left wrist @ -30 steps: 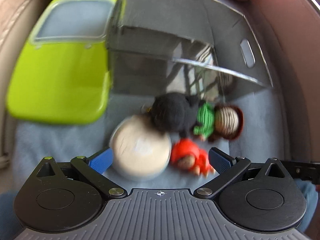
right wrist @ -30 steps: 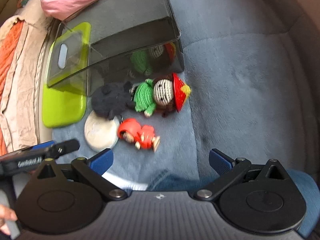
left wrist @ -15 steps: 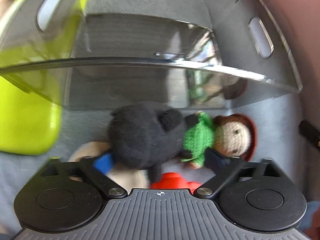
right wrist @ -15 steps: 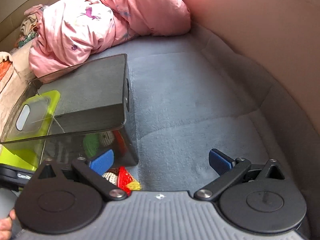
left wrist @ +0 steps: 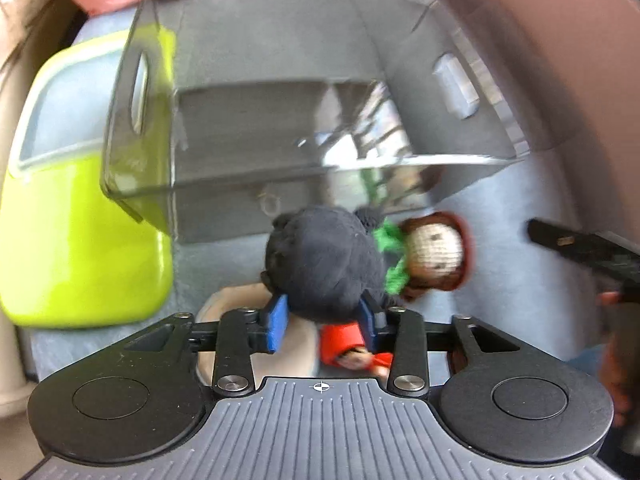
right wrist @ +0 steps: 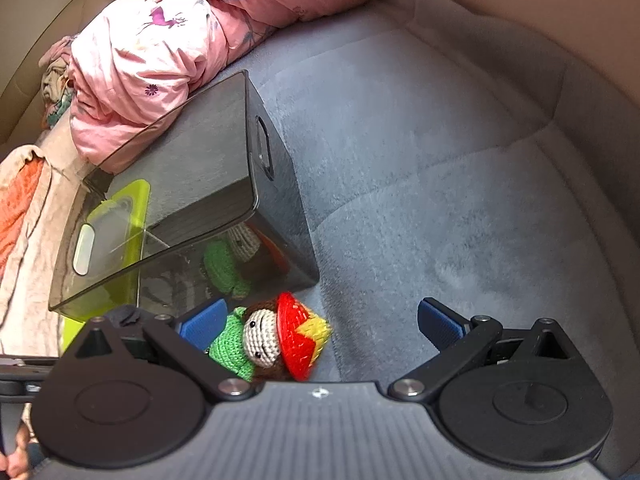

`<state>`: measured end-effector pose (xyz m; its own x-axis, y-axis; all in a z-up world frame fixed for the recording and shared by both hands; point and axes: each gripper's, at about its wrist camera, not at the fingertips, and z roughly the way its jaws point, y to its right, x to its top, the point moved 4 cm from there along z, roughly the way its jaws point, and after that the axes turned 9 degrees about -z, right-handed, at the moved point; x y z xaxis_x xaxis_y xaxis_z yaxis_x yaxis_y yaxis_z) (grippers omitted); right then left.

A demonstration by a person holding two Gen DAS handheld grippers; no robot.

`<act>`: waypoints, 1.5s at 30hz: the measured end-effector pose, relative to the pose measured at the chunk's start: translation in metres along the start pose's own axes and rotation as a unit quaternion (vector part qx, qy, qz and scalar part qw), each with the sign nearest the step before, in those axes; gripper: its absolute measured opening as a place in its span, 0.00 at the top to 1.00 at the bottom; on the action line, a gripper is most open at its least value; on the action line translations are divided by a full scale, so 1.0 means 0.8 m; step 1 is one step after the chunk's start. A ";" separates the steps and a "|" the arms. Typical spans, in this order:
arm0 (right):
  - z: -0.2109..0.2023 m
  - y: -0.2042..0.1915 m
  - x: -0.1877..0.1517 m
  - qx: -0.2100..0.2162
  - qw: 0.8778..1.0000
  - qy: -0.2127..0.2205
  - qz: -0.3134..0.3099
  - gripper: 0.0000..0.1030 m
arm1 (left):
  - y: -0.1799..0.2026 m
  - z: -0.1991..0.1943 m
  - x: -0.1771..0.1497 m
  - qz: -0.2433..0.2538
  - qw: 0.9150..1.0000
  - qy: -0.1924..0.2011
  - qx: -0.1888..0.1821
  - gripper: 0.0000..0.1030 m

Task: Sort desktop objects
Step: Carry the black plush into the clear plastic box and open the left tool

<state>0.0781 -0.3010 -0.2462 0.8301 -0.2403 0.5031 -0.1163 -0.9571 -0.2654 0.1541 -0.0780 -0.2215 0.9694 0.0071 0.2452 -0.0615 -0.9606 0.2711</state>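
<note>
A green lid (left wrist: 76,216) lies at the far left on the blue-grey cushion (right wrist: 420,184), just beside a smoky clear bin (left wrist: 280,120). In front of the bin, the left gripper (left wrist: 323,320) is clenched on a black plush toy (left wrist: 324,264), its blue pads pressing both sides. A crocheted doll (right wrist: 272,340) in green with a red hat lies touching the plush's right side. The right gripper (right wrist: 320,320) hangs released, jaws spread wide above the doll.
</note>
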 end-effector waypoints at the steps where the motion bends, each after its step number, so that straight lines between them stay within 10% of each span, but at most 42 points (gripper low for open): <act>1: 0.000 0.001 -0.001 0.004 1.000 -0.002 0.005 0.00 | 0.004 -0.017 0.004 0.004 1.000 0.009 -0.009 0.90; 9: 0.005 0.002 -0.004 0.044 0.998 -0.025 0.028 0.00 | 0.017 -0.081 0.047 0.025 0.998 0.050 0.001 0.98; 13: 0.005 0.006 -0.003 0.054 0.997 -0.029 0.041 0.00 | 0.023 -0.004 0.022 0.000 1.000 0.013 0.006 0.42; 23: 0.008 0.012 0.001 0.047 0.998 -0.025 0.039 0.00 | 0.036 0.122 0.028 0.029 0.993 -0.013 0.115 0.10; 26: 0.015 0.014 0.001 0.052 0.997 -0.036 0.044 0.00 | 0.026 0.149 0.014 0.016 0.990 -0.071 0.119 0.11; 28: 0.017 0.016 -0.001 0.065 0.995 -0.042 0.055 0.00 | 0.023 0.146 0.007 0.021 0.991 -0.050 0.122 0.32; 34: 0.023 0.028 -0.004 0.117 0.986 -0.056 0.109 0.00 | 0.021 0.104 0.006 0.035 0.993 -0.038 0.105 0.39; 39: 0.022 0.047 -0.010 0.134 0.975 -0.059 0.167 0.00 | 0.034 -0.009 -0.001 0.016 0.999 -0.045 -0.007 0.38; 41: 0.019 0.050 -0.012 0.145 0.970 -0.060 0.186 0.00 | 0.036 -0.066 0.022 0.010 0.999 -0.009 -0.032 0.38; 45: 0.016 0.043 -0.013 0.172 0.964 -0.064 0.194 0.00 | 0.044 -0.111 0.110 0.035 0.995 0.083 0.033 0.37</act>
<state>0.0726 -0.3291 -0.2714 0.8235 -0.5263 0.2119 -0.2617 -0.6838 -0.6812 0.2162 -0.0862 -0.1081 0.9105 -0.0203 0.4131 -0.1071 -0.9763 0.1880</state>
